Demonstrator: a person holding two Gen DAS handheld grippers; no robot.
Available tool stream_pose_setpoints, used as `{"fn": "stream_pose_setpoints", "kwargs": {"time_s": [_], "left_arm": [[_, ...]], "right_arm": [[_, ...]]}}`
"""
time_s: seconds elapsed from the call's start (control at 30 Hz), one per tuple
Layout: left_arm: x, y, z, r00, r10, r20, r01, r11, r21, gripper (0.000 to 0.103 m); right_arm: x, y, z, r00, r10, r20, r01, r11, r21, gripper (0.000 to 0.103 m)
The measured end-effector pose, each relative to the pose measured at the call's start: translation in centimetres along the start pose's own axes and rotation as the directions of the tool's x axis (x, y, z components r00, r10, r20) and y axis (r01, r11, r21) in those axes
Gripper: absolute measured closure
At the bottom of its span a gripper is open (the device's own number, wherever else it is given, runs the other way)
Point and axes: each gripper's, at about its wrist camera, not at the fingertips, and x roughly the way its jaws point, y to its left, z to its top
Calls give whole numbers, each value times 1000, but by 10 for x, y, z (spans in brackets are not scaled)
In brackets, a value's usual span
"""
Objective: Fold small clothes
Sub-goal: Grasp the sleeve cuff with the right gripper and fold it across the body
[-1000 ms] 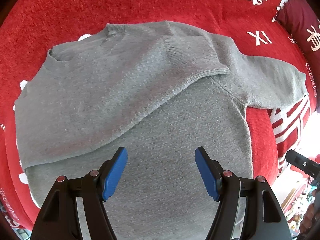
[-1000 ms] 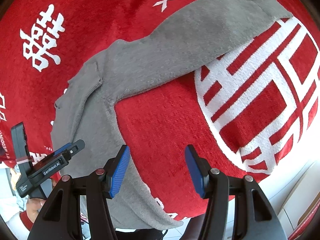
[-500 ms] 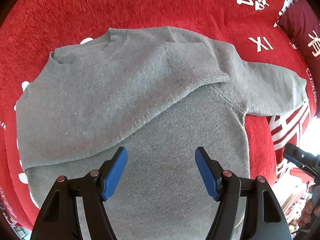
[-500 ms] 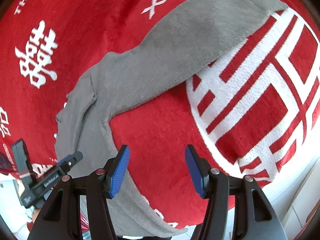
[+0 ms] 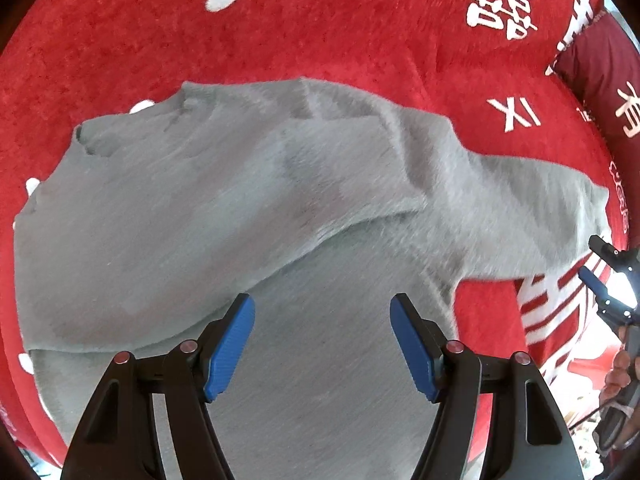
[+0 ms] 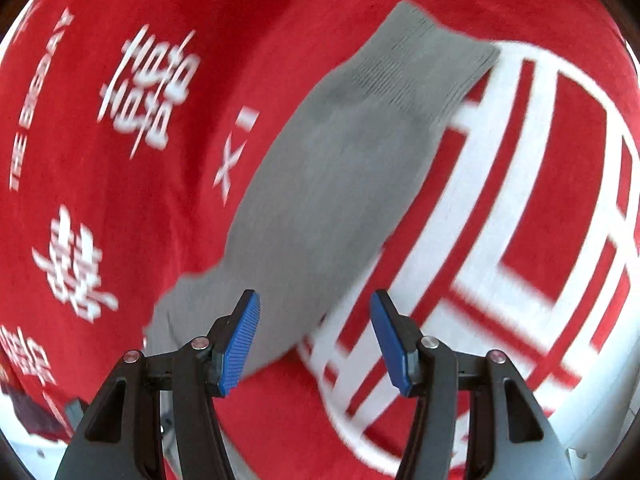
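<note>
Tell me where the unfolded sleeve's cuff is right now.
In the right wrist view, the ribbed cuff lies at upper right on the red blanket, its end against the large white pattern, far ahead of the open right gripper.

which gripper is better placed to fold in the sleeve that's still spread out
Right. The right gripper hangs open just over the spread sleeve, whose cuff lies ahead of it. The left gripper is over the sweater's body.
</note>
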Motion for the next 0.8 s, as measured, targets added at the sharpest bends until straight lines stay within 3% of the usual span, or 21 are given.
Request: {"fn": "stream_pose_setpoints", "kwargs": {"time_s": [0.27,0.4,0.43,0.5,0.53,0.63,0.7,0.8], "left_arm": [[7,-22,12,999,10,34,-10,1000,0,32],[4,-25,17,997,32,69,-31,999,-16,32],[5,-26,19,996,40,75,-39,999,-15,32],[9,-29,21,996,53,75,-52,999,-9,32],[13,-32,21,996,49,76,-49,999,-5,32],[29,-43,20,998,53,41,-54,998,27,31],[33,-53,17,993,90,71,-96,992,87,27],[25,-48,17,997,43,62,-48,996,79,27]], "right_arm": [[8,-4,39,990,132,38,-135,989,59,39],[12,-12,45,971,235,33,-238,966,106,38],[16,-13,46,966,258,23,-259,957,127,42],[25,-16,44,952,305,-19,-296,938,181,71],[29,-17,43,947,320,-37,-307,931,199,96],[31,-9,40,914,403,-39,-385,896,222,97],[27,7,38,885,464,-41,-446,871,206,97],[22,43,37,849,521,-82,-508,850,141,97]]}}
